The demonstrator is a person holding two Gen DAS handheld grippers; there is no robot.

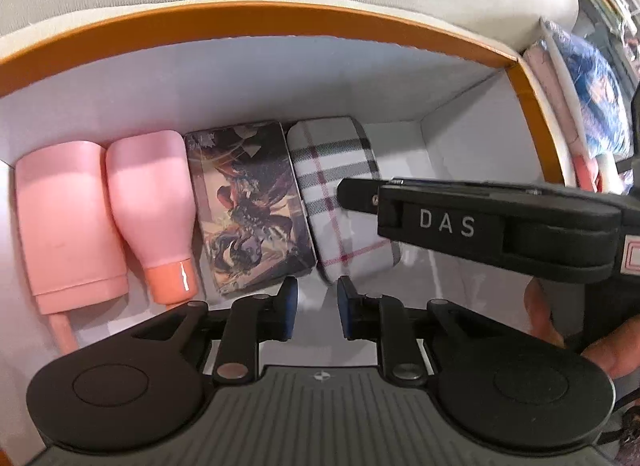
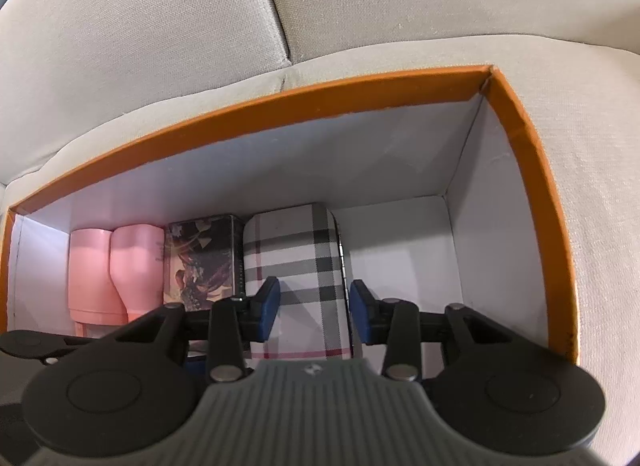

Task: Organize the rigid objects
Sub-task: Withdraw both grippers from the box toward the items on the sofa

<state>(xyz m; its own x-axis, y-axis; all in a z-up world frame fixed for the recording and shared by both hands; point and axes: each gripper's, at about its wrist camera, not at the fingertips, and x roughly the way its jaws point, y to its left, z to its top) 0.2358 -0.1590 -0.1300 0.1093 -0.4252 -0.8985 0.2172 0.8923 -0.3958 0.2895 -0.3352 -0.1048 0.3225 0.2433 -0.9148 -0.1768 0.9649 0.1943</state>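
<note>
An orange-rimmed white box point(image 1: 280, 13) point(image 2: 280, 105) holds a row along its far wall: a pink cup point(image 1: 68, 217) point(image 2: 90, 274), a pink bottle point(image 1: 148, 201) point(image 2: 138, 270), an illustrated tin point(image 1: 248, 205) point(image 2: 200, 262) and a plaid case point(image 1: 320, 169) point(image 2: 304, 250). My right gripper point(image 2: 314, 306) point(image 1: 344, 193) reaches into the box, shut on the plaid case, a blue pad on each side of it. My left gripper point(image 1: 316, 306) hovers at the near ends of the tin and the case. Its pads stand a narrow gap apart with nothing between them.
The box rests on a beige sofa point(image 2: 160, 45). Bare white floor point(image 2: 400, 250) lies right of the plaid case. A hand point(image 1: 560, 326) holds the right gripper. Outside the box's right wall lie a blue patterned packet point(image 1: 600, 85) and other items.
</note>
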